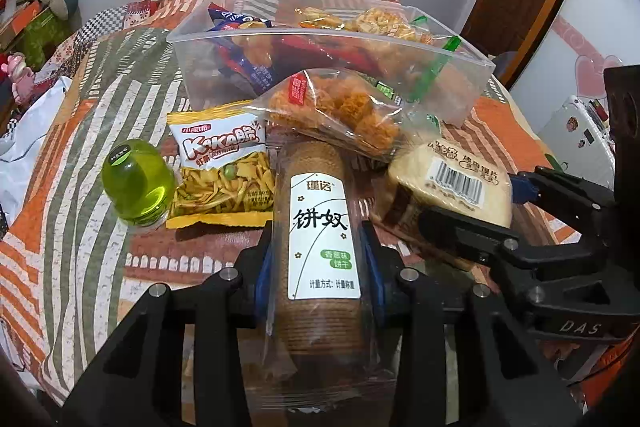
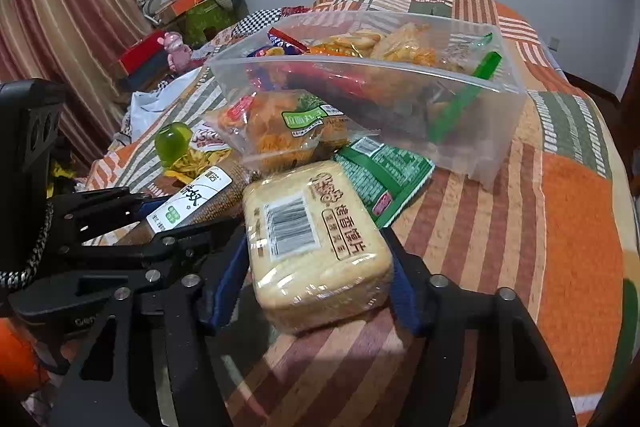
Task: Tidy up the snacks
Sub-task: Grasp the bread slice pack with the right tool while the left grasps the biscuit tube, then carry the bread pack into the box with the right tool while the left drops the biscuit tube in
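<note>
Packets crowd the clear bin's (image 2: 472, 131) near wall – orange snack bag (image 2: 280, 131), green packet (image 2: 384, 175) – striped quilt (image 2: 520, 227) rightward open

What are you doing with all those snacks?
Someone is tidying snacks on a patchwork bedspread, with a gripper in each hand. The left gripper has its jaws closed around a long roll of biscuits. The right gripper is clamped on a pack of toasted bread slices. Behind them, a clear plastic bin already holds several packets. A bag of orange crisps, a yellow packet and a green bottle are still outside it.
</note>
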